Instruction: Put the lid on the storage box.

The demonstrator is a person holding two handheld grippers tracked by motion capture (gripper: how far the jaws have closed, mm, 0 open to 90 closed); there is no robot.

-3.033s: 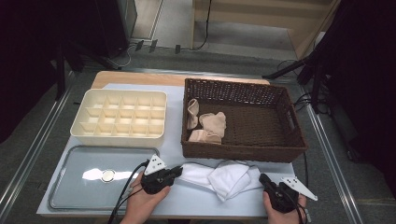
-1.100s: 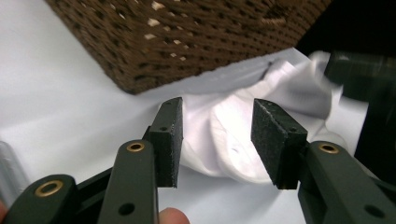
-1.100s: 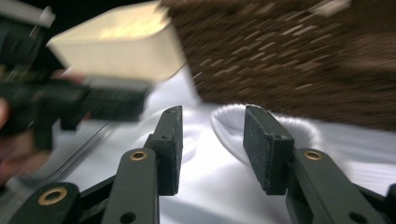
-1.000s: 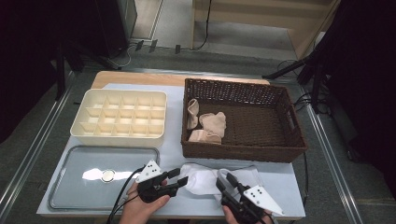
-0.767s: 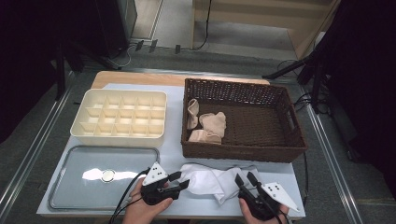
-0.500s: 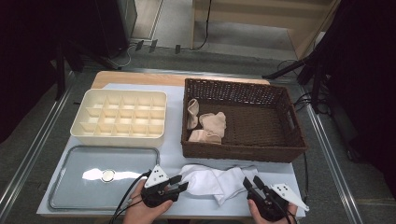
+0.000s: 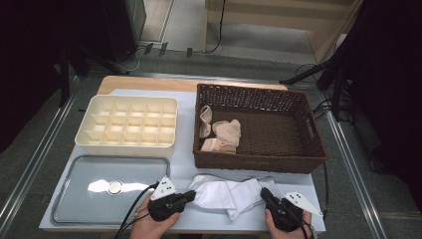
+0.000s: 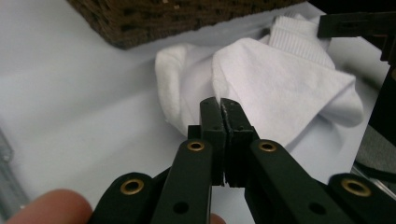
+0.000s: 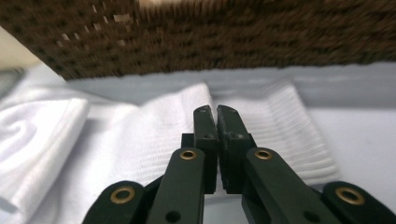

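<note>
Right tool has drawn back toward 5 o'clock since three seconds ago. White cotton sock pair: on the table's near edge, long axis 9-to-3 between both tools. Left tool: jaws closed, empty, at sock's 9 o'clock end. Right tool: closed, touching the ribbed cuff.

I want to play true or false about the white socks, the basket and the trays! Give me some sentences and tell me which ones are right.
1. The white socks lie inside the brown basket. False: they lie on the table in front of it.
2. The basket holds beige socks. True.
3. The cream divider tray is full of socks. False: its compartments are empty.
4. The left gripper has its jaws together at the white socks' edge. True.
5. The metal tray sits behind the basket. False: it sits at the front left, in front of the divider tray.
</note>
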